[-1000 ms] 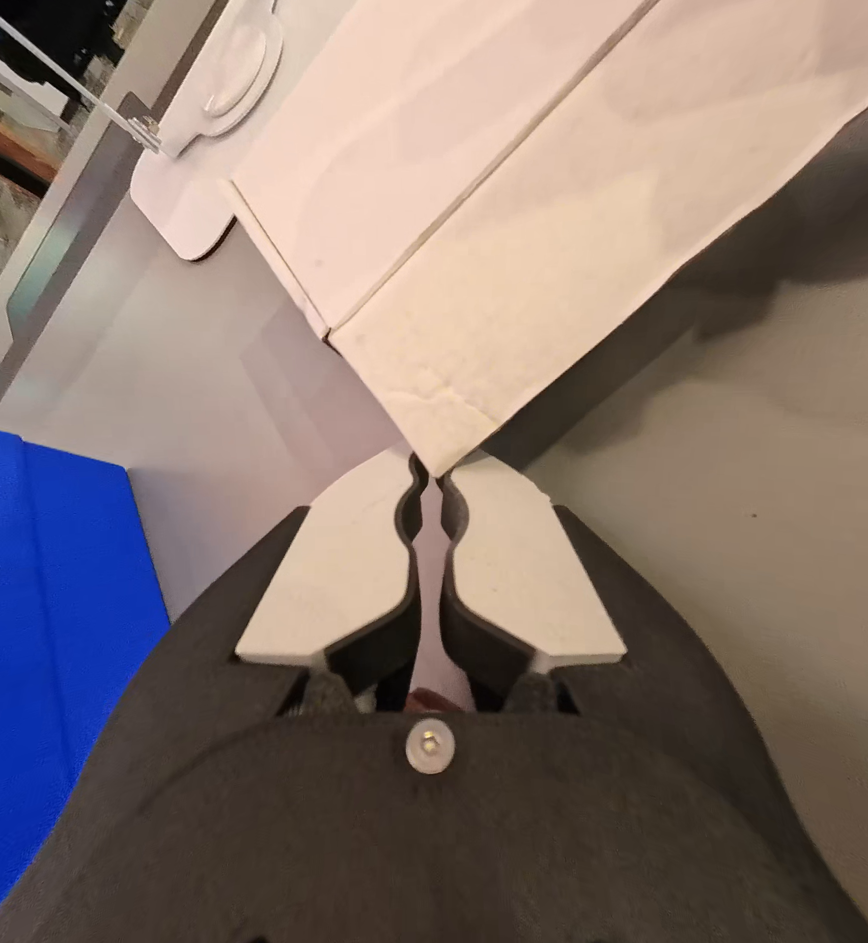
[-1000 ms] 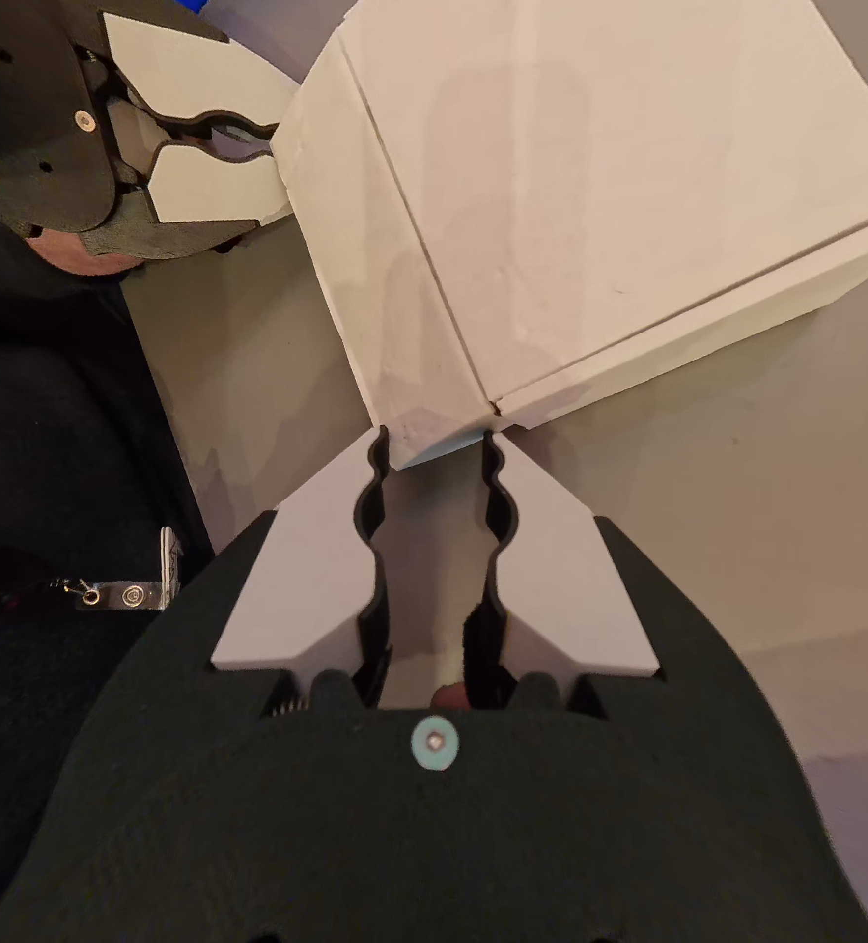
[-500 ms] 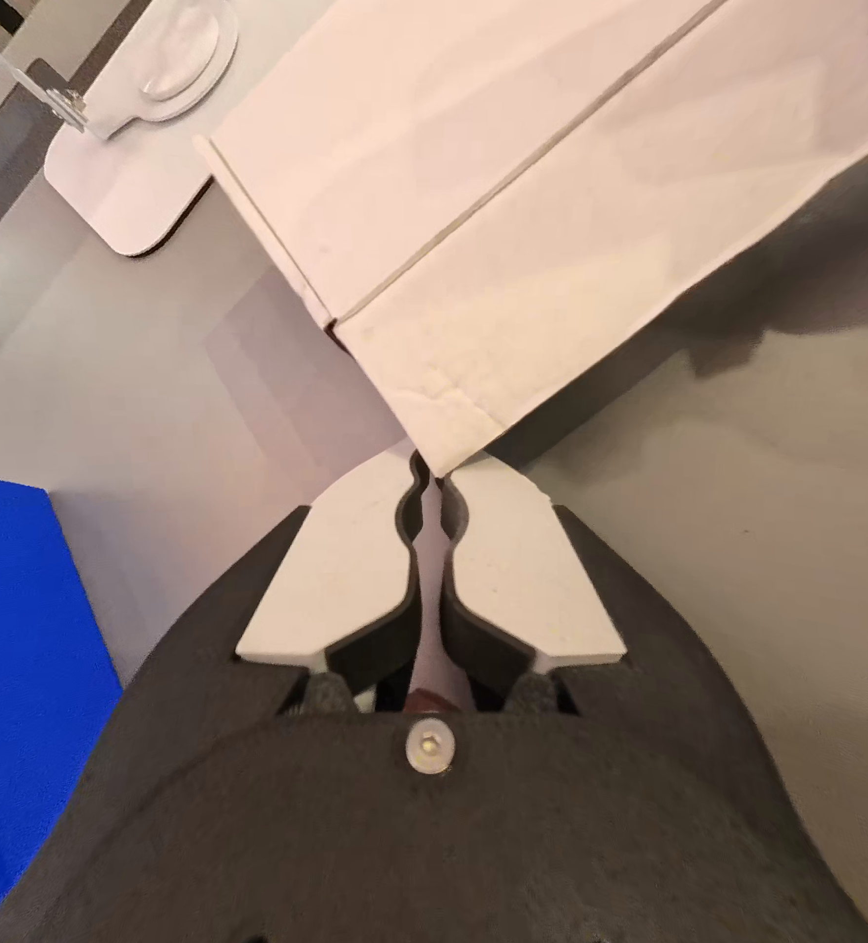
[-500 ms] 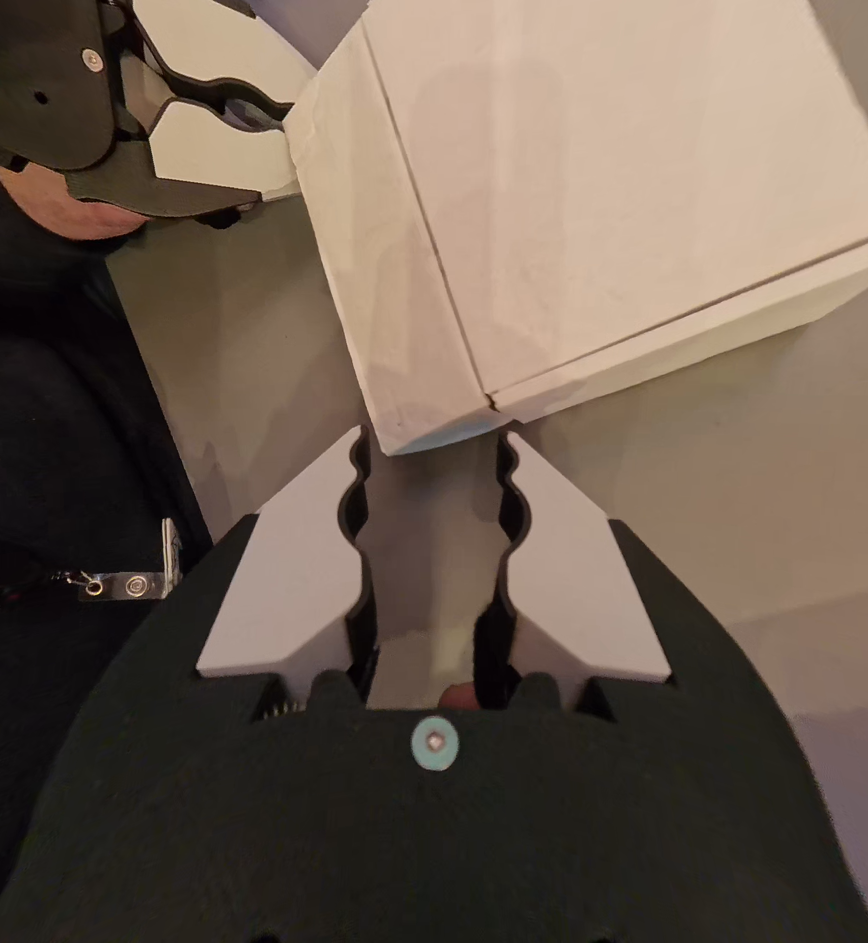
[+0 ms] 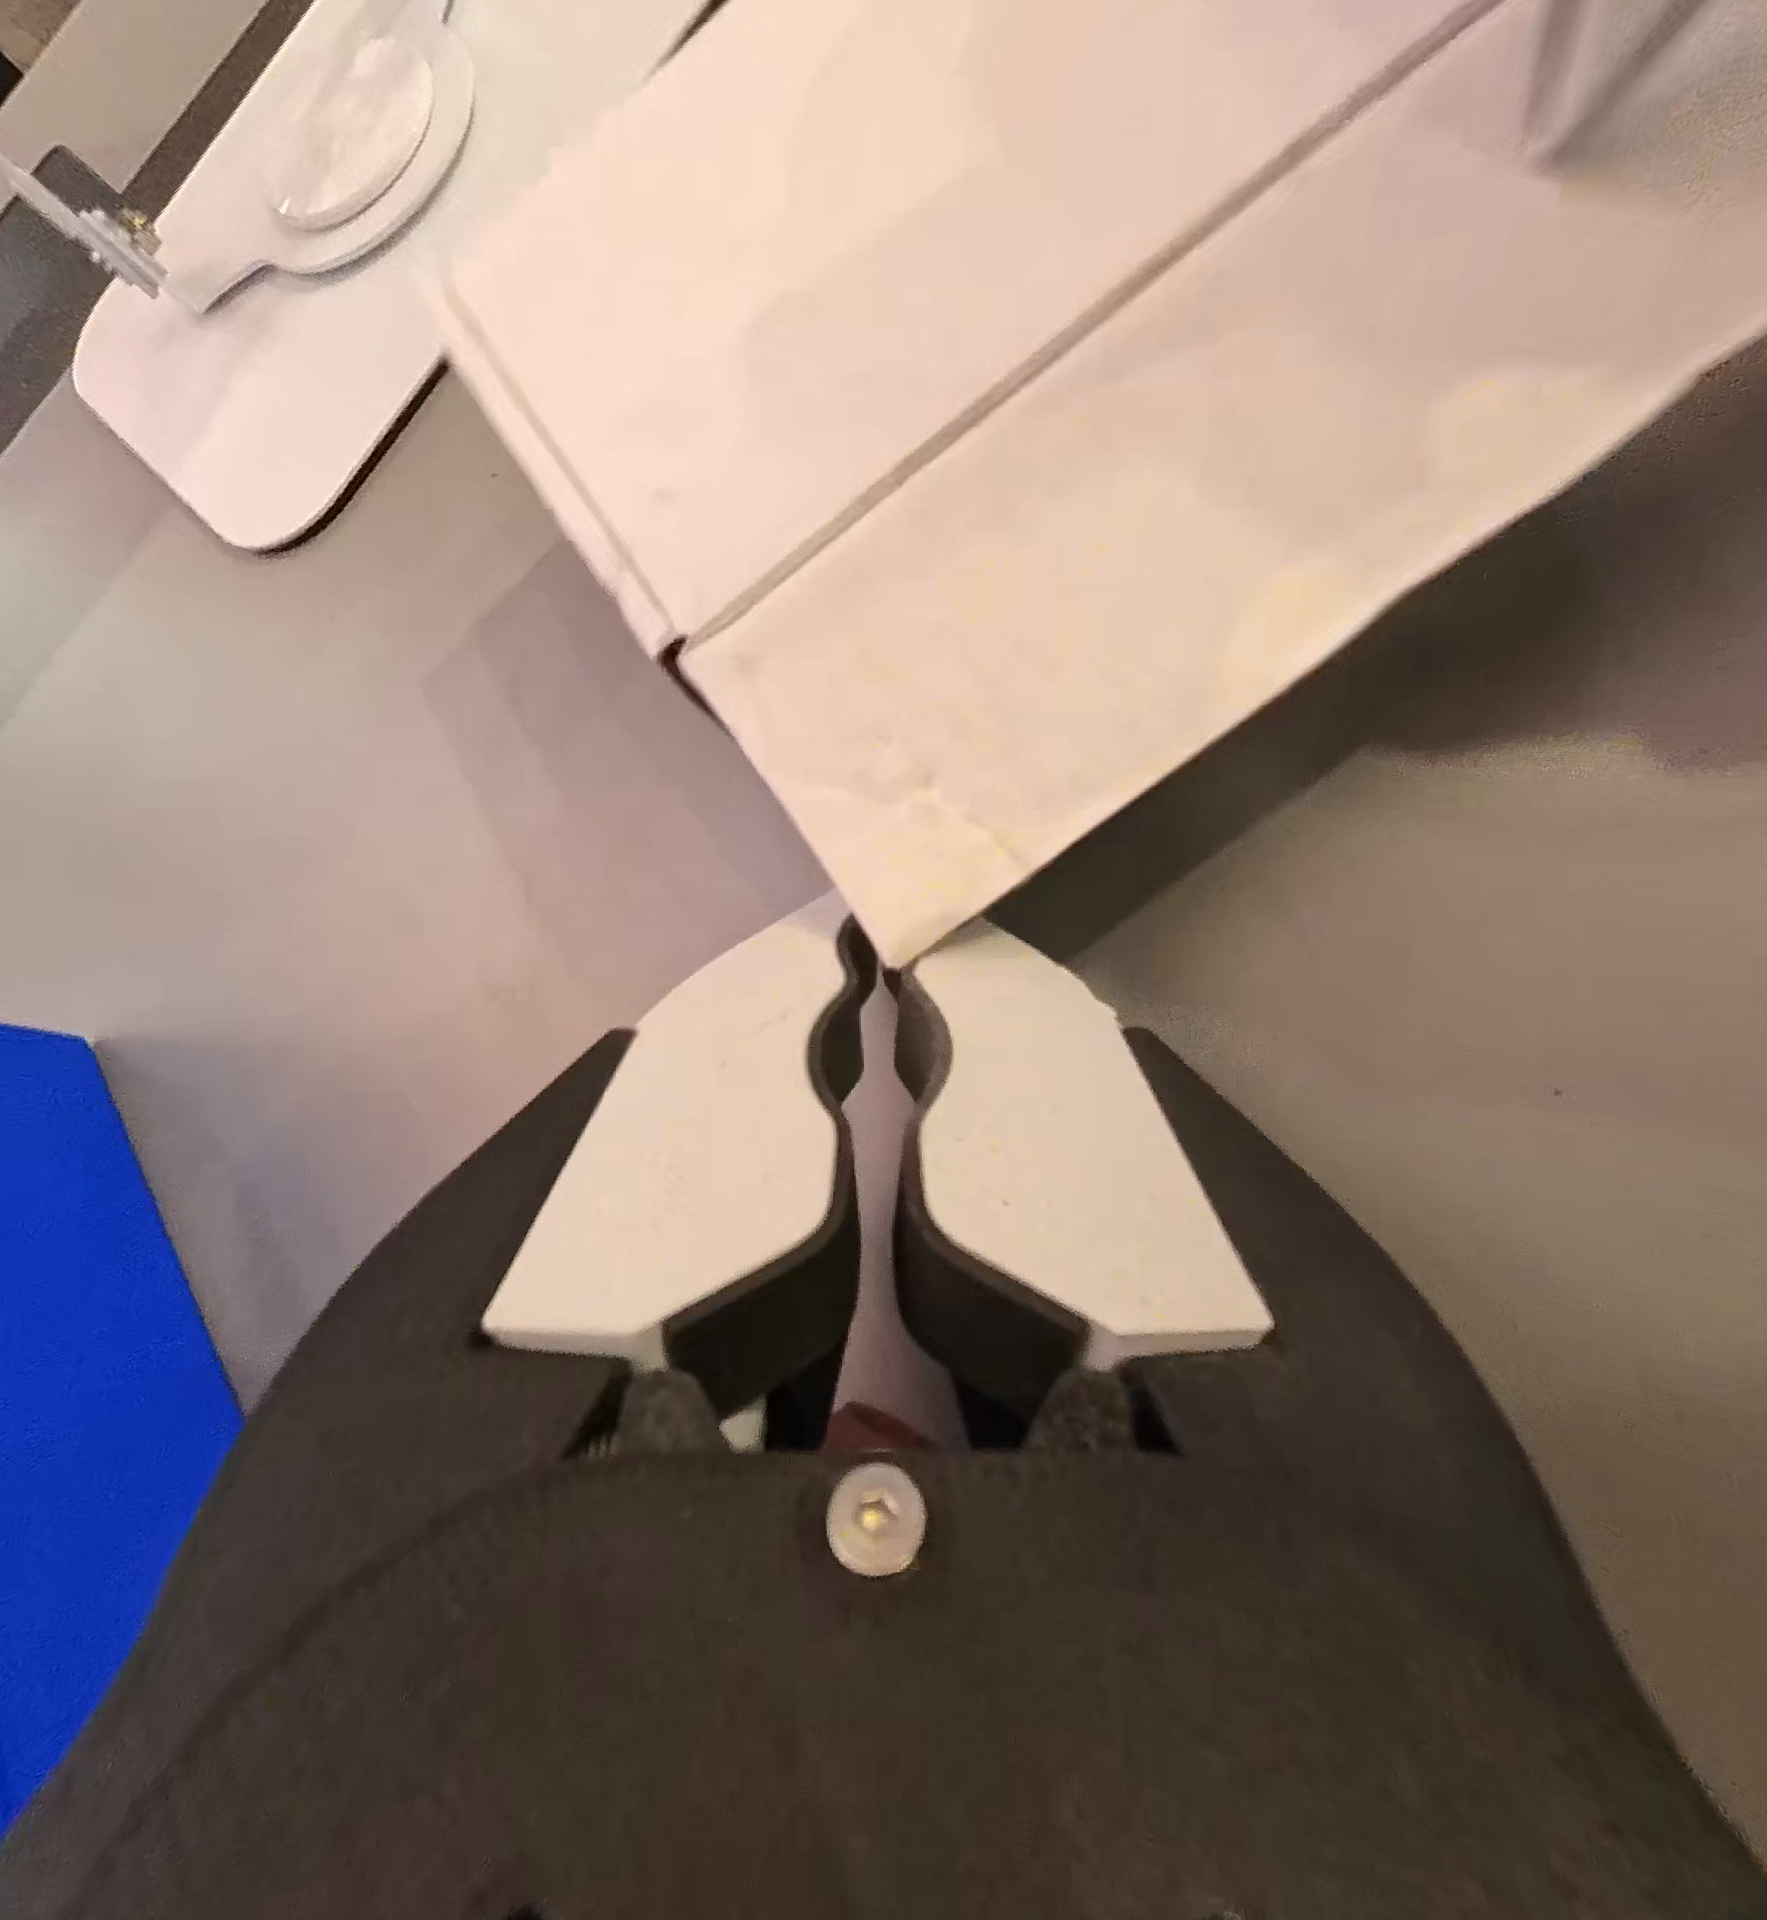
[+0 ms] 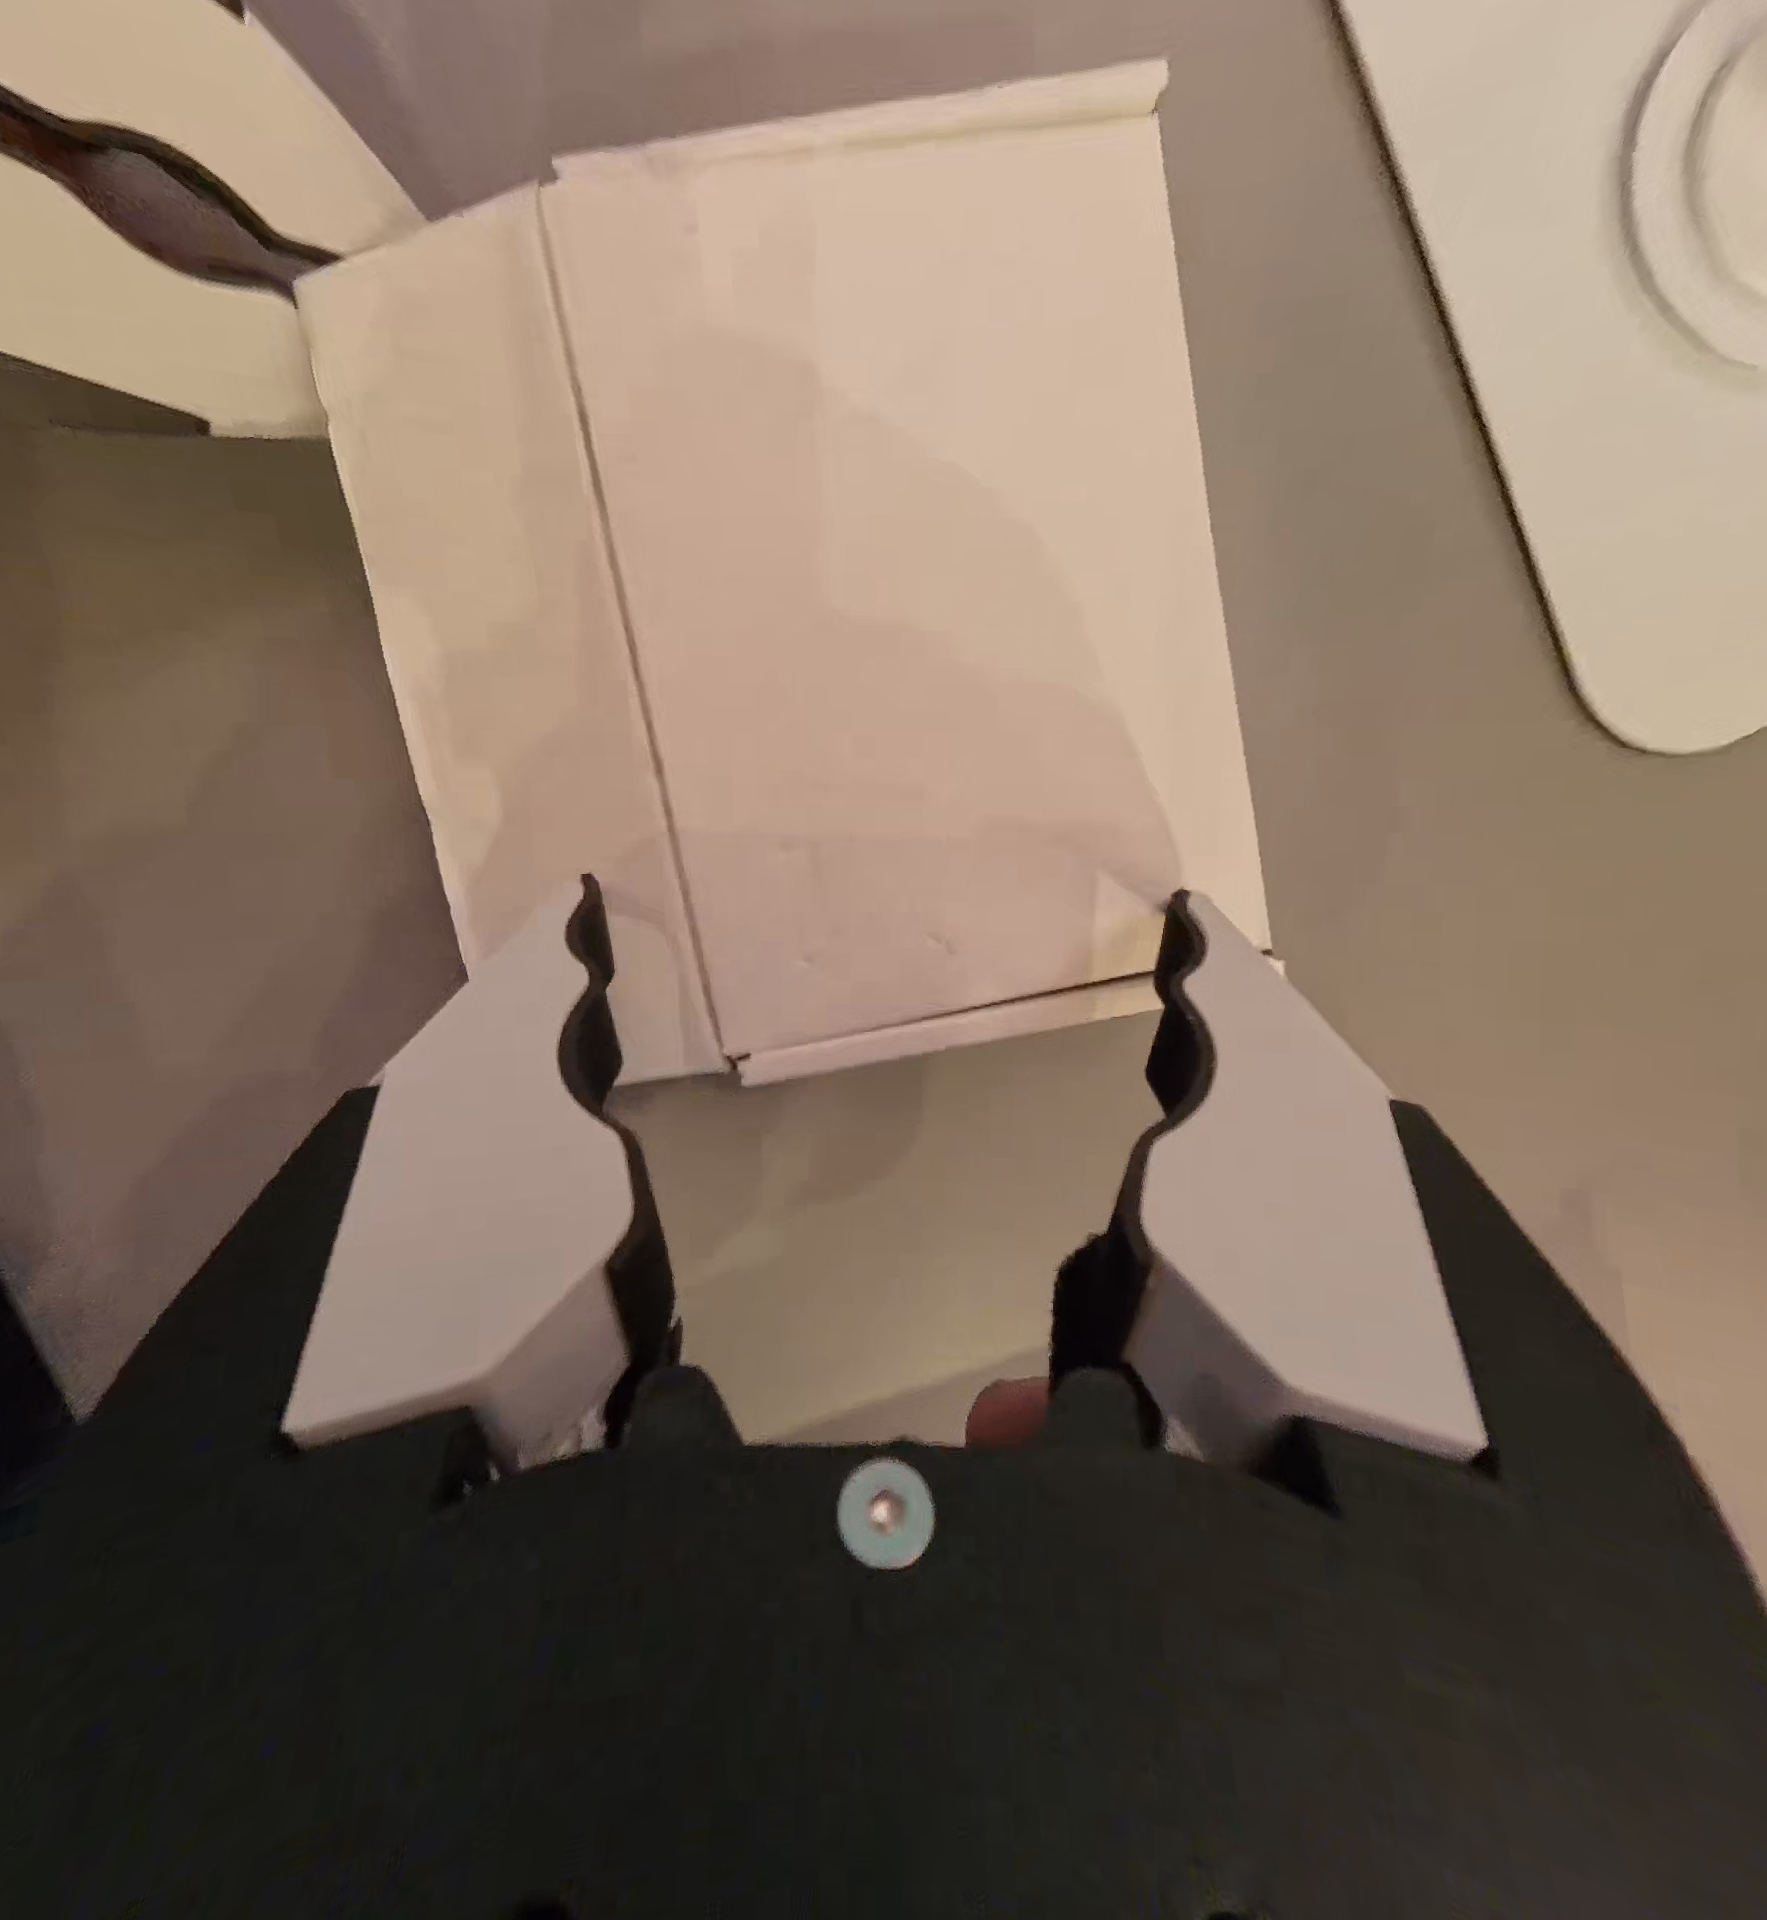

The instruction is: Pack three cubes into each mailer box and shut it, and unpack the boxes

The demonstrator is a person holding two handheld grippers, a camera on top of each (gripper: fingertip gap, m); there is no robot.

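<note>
Left wrist view: the left gripper [image 5: 884,961] has its jaws pinched together on the near corner of the white mailer box [image 5: 962,436], which lies shut on the grey bench [image 5: 1430,1195]. From here the box runs away up and to the right, its lid seam along that same line. A blue box [image 5: 17,1351] sits at the left edge, and a white stand base [image 5: 266,343] lies just beyond the mailer box.

Right wrist view: the right gripper [image 6: 884,914] stands with its jaws wide apart, holding nothing, poised over the near short end of the mailer box [image 6: 900,582]. The box's long axis points straight away from this gripper (the front flap edge faces it).

I judge the step to be opening or finally closing this box; no cubes show. The next move seems to call for the right gripper to catch the near flap edge while the left steadies the corner.
</note>
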